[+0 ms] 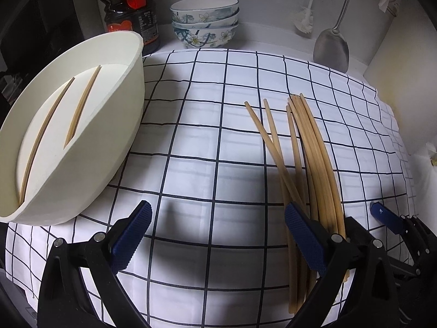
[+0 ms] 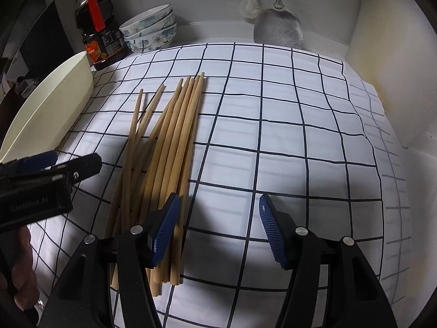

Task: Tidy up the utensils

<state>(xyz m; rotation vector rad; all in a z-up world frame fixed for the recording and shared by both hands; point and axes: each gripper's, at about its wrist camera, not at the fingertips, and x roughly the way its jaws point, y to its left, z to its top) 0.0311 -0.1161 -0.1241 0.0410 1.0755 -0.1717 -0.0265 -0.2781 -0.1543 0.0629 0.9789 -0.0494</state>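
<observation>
Here both claws hang low over the checked cloth (image 1: 218, 136), each with its fingers apart and nothing between them. The left gripper (image 1: 218, 235) frames bare cloth; its right finger sits over the near ends of the loose chopsticks (image 1: 308, 142), which lie in a rough fan toward the right of that view, tips pointing to the far side. The right gripper (image 2: 218, 229) is also spread, its left finger resting over the same bundle's near ends (image 2: 169, 142), the rest of its gap over empty cloth.

The white tray (image 1: 82, 125) stands at the left, tilted, with two chopsticks already lying in it (image 1: 82, 104).

The chief risk, as I judge it, is a bad pick. The sticks overlap and cross, so closing on them could catch several at once, or pinch one and flick its neighbours across the cloth. Neither gap is centred on a stick yet; closing now would likely grab nothing or bunch the cloth. The two claws are close together at the bundle, so they could knock each other. A thin round stick held near its end may also swing or slip on the way to the tray, and the tilted tray could shift if bumped. The stacked bowls (image 1: 204, 22), the dark bottle (image 1: 131, 8) and the metal spatula (image 1: 331, 46) at the far edge look safely clear.
</observation>
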